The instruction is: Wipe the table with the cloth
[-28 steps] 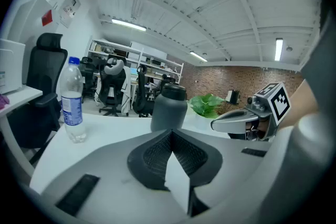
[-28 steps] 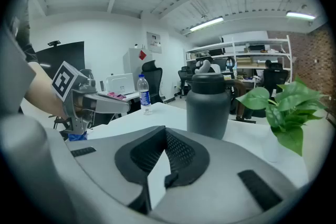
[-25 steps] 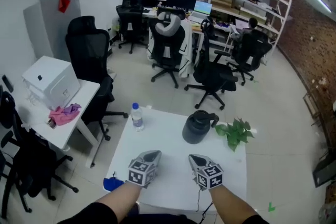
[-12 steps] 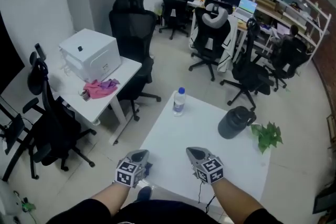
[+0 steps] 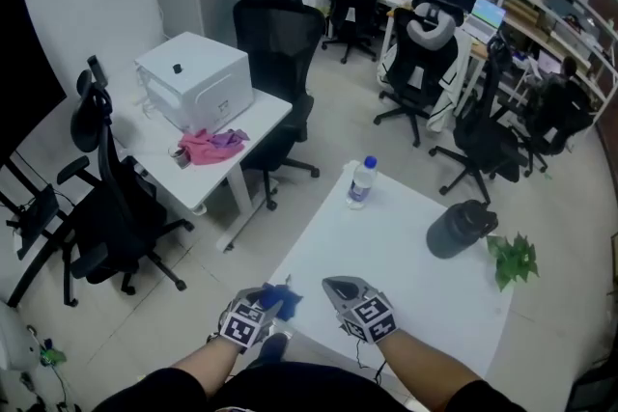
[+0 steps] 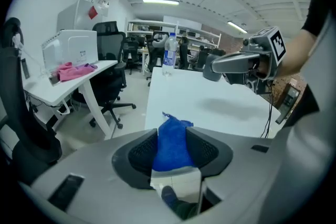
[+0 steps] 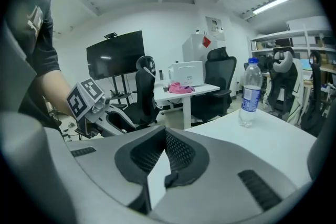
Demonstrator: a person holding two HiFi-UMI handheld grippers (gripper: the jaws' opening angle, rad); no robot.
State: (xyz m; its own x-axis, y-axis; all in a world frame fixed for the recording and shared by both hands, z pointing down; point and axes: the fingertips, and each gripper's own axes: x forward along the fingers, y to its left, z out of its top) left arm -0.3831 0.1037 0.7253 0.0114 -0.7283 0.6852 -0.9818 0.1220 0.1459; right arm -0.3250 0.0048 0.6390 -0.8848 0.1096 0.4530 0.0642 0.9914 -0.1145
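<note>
Our left hand-held gripper (image 5: pixel 269 302) has just been opening its jaws around the blue cloth (image 6: pixel 170 145) at the desk's (image 5: pixel 406 246) near left corner. It is not yet clamped, so wiping hasn't begun. The right hand-held gripper (image 5: pixel 336 286) is closed and empty.

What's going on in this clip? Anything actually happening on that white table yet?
A person stands at the white table with a gripper in each hand. The left gripper is at the table's near left corner; its jaws have just been opening, and the blue cloth sits between them, with no firm clamp evident. The right gripper hangs over the near edge, shut and empty. Wiping has not begun. A water bottle, a dark jug and a small plant stand at the far side.
</note>
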